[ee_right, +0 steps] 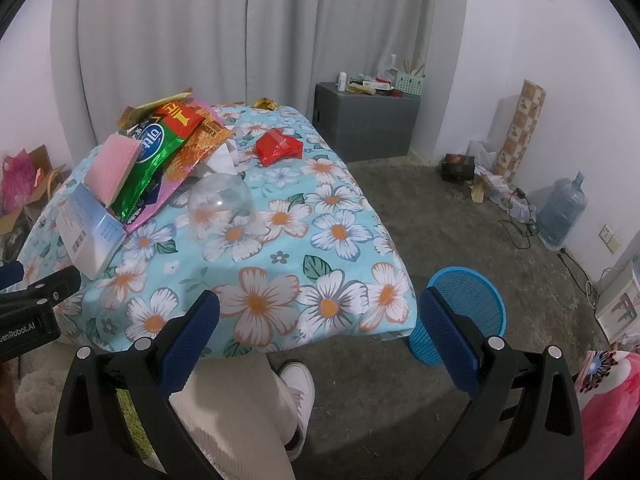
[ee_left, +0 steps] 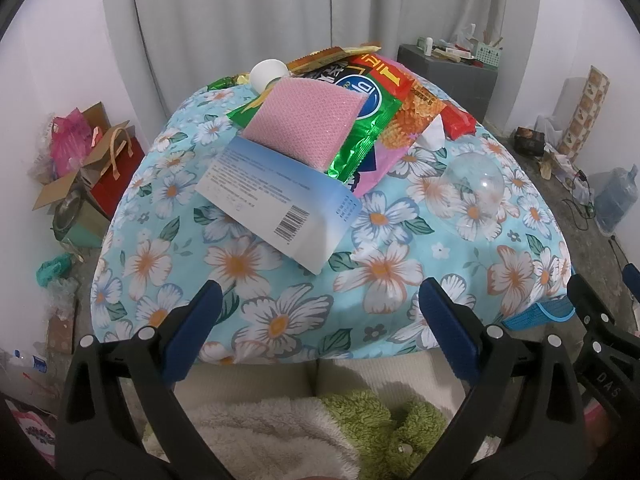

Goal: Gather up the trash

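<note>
Both grippers, left gripper [ee_left: 320, 316] and right gripper [ee_right: 320, 320], gape empty; wrappers [ee_left: 360, 96] heaped on surface [ee_left: 256, 304]. Take the near white box [ee_left: 276, 200] first, carry to blue basket [ee_right: 476, 292]

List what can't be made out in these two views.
- Bin inside: right view, right tool finger and angle hide it; left view shows only a sliver.
- Lower wrappers in the pile: both views, sponge and box cover them.
- Box print: too small.
</note>
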`<act>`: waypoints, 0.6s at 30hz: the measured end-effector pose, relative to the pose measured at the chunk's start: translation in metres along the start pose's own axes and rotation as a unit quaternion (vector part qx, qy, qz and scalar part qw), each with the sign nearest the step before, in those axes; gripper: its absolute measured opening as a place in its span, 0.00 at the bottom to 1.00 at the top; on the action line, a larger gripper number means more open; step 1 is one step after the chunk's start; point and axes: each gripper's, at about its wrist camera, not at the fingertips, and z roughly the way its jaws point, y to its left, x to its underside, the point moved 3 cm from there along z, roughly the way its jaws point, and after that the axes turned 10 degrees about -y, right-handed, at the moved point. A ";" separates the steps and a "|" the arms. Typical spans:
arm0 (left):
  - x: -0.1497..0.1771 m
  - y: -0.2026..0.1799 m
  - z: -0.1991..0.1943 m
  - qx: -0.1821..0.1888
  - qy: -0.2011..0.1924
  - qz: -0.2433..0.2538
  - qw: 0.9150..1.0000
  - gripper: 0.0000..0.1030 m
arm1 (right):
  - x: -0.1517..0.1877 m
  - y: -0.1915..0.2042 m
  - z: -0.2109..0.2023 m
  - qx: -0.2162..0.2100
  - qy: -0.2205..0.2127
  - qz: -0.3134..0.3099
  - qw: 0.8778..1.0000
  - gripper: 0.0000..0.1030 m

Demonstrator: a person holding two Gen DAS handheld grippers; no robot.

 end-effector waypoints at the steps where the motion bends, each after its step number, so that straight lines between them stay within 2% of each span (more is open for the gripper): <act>1: 0.000 0.000 0.000 0.000 0.000 0.000 1.000 0.92 | 0.001 0.000 0.000 0.000 0.000 0.001 1.000 0.94; 18: -0.002 -0.002 -0.004 0.009 -0.006 0.001 1.000 0.92 | -0.009 -0.004 -0.004 0.001 -0.005 0.004 1.000 0.94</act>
